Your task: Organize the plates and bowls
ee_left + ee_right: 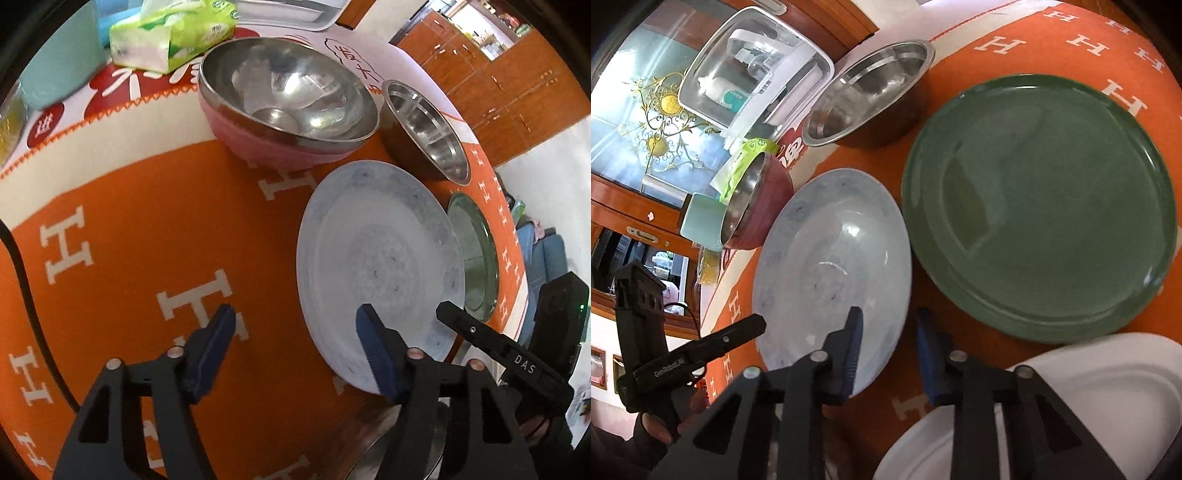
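Note:
A pale blue plate (pixel 380 273) (pixel 831 258) lies flat on the orange cloth (pixel 147 240). My left gripper (pixel 297 338) is open and straddles the plate's near left rim: one finger is over the plate, the other over the cloth. My right gripper (pixel 890 341) straddles the opposite rim with a narrower gap. Its left finger is over the plate, and cloth shows between the rim and its right finger, so it counts as open. A dark green plate (pixel 1034 206) (pixel 476 258) lies just beyond the blue one.
A steel bowl nested in a pink bowl (pixel 288 96) and a smaller steel bowl (pixel 424 133) stand behind the plates. A white plate (pixel 1071 406) lies near my right gripper. A tissue pack (pixel 166 33), teal cup (pixel 59 62) and clear lidded box (pixel 757 66) sit at the back.

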Motion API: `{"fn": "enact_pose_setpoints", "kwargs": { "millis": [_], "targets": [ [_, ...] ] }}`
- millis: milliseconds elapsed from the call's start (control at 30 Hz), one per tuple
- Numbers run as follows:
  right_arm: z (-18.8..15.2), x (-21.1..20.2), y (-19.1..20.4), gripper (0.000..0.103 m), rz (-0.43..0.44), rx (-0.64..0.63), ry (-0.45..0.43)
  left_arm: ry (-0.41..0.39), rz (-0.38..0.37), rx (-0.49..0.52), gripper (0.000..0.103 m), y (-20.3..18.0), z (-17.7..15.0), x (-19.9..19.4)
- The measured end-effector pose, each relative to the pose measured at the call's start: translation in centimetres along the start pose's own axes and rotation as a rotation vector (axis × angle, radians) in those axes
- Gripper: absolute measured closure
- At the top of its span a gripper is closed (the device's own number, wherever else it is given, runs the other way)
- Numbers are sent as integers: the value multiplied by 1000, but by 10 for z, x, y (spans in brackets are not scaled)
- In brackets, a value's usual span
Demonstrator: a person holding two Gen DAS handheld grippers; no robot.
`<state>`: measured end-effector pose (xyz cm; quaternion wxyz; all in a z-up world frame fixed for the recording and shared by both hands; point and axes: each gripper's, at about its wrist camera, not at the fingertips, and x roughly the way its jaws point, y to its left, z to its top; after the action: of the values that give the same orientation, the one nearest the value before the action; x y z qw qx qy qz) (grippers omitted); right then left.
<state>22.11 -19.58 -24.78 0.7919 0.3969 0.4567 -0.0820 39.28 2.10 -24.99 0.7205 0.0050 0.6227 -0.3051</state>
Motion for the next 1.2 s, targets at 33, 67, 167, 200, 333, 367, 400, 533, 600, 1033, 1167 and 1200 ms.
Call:
{"fn": "enact_pose_setpoints", "kwargs": {
  "millis": [33,67,167,200,333,367,400,533,600,1033,1167,1200],
  "targets": [
    [1,1,-1,79,2,-3,-1,0,-8,-4,42,0,0,2],
    [2,2,-1,81,5,-8,-2,-1,-22,-9,49,0,1,4],
    [4,5,-3,82,7,-13,0,7,-33,-15,54,-2,1,10],
    [5,6,-3,83,9,-15,0,-2,-31,-10,56,-4,1,11],
    [7,6,-6,83,31,-8,-8,1,-42,0,67,-12,0,17],
    [7,6,-7,84,34,-8,-10,15,-53,-3,70,-14,0,21],
    [7,7,-8,86,30,-8,-11,9,-51,-3,70,-14,1,21],
    [8,6,-12,94,30,5,-16,9,-49,-5,77,-19,1,24],
    [8,6,-12,94,27,4,-16,7,-47,-2,78,-20,0,24],
    [9,6,-10,94,24,-5,-13,12,1,64,80,-23,-3,17],
    [8,4,-4,94,21,-23,-13,12,12,78,80,-25,-4,14],
    [8,3,-3,94,20,-28,-12,7,16,76,80,-25,-4,12]
  ]
}}
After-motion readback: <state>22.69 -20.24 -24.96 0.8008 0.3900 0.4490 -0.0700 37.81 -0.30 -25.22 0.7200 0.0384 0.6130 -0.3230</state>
